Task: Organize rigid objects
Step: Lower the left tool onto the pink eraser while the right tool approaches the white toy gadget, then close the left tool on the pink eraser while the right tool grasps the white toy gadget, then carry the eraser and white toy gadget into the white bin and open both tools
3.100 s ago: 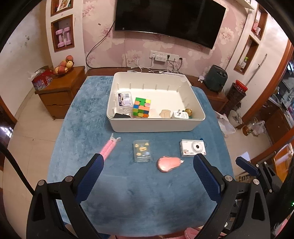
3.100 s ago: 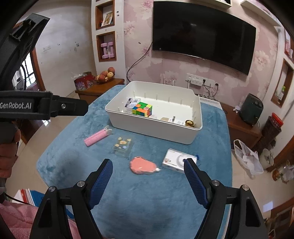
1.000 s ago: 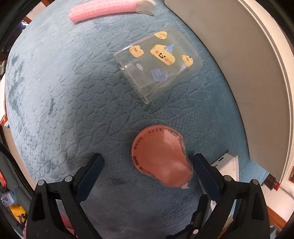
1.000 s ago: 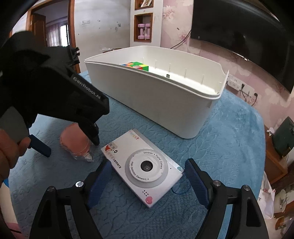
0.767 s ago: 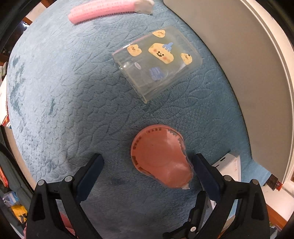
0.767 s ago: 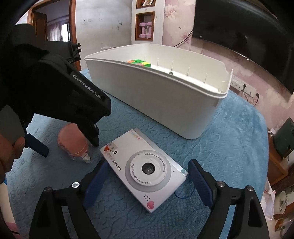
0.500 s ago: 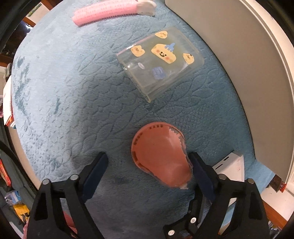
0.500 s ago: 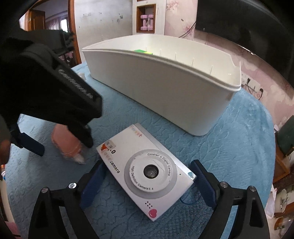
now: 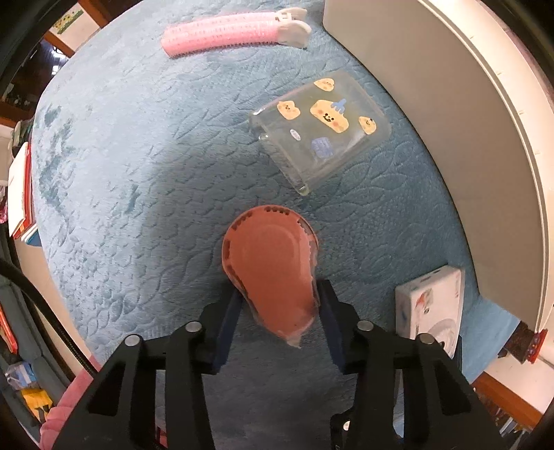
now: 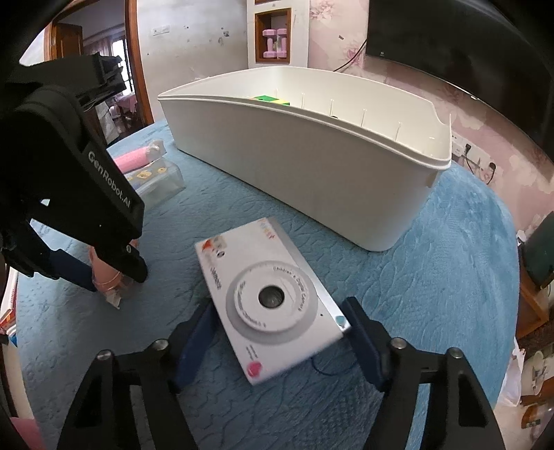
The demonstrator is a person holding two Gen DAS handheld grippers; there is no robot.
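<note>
Half a second ago both tools stood wide of their targets; now each has closed in. The left tool (image 9: 280, 311) pinches the narrow end of the pink pear-shaped case (image 9: 270, 270) between its blue pads, the case resting on the blue tabletop (image 9: 138, 173) with its round end pointing away from the tool. The right tool (image 10: 277, 335) has its pads against the two long edges of the white camera (image 10: 266, 301), which lies face up on the tabletop, slightly blurred. The camera has turned a little since the earlier frame, its lens now nearer the tool. Around the lens the ring reads "Children's Digital Camera", and the left tool's body seen from the right wrist carries "GenRobot.AI". The clear box (image 9: 320, 128) with cartoon stickers lies just beyond the case, apart from it, and the pink clip (image 9: 235, 31) lies farther off; neither has moved. The white bin (image 10: 311, 166) stands behind the camera, near but not touching, with a coloured cube (image 10: 268, 99) showing over its rim.
</note>
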